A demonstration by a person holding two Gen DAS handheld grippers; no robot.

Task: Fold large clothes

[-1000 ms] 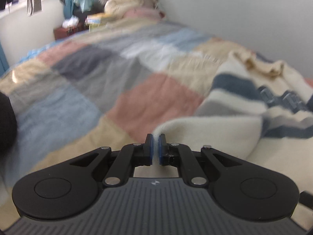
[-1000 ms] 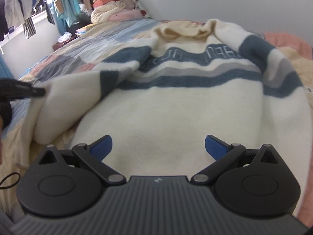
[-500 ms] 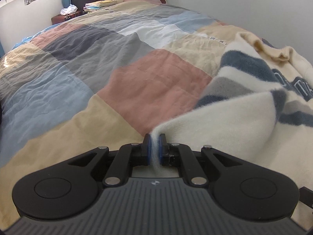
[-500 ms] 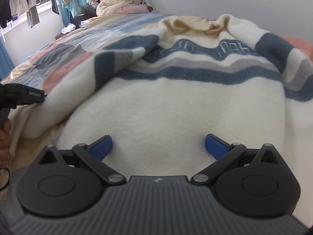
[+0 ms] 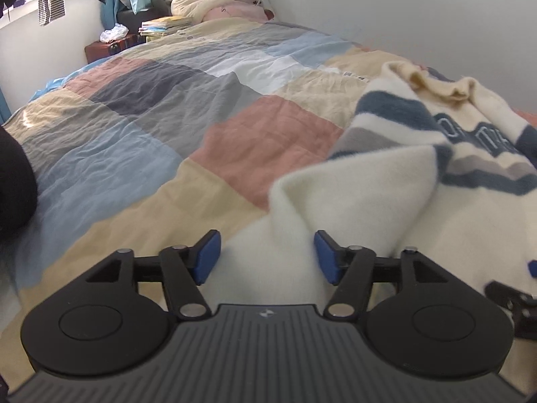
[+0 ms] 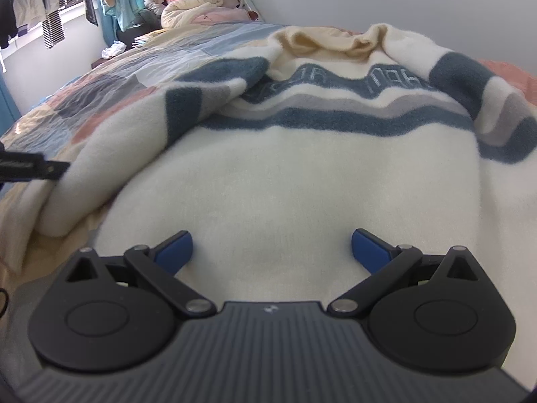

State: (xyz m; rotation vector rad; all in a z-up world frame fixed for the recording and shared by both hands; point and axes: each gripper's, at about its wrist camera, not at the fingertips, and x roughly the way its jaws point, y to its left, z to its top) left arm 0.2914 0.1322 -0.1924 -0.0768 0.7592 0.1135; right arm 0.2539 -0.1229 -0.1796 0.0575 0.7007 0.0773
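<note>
Left gripper (image 5: 267, 258) jaws opening, cream sleeve fold between the blue pads, not pinched. Right gripper (image 6: 272, 251) spread wide, holding nothing, over the cream fleece sweater with blue and grey stripes (image 6: 302, 181), which lies near-right on the patchwork quilt (image 5: 141, 127). Only the right view shows the full chest; only the left shows the quilt's far-left expanse.
</note>
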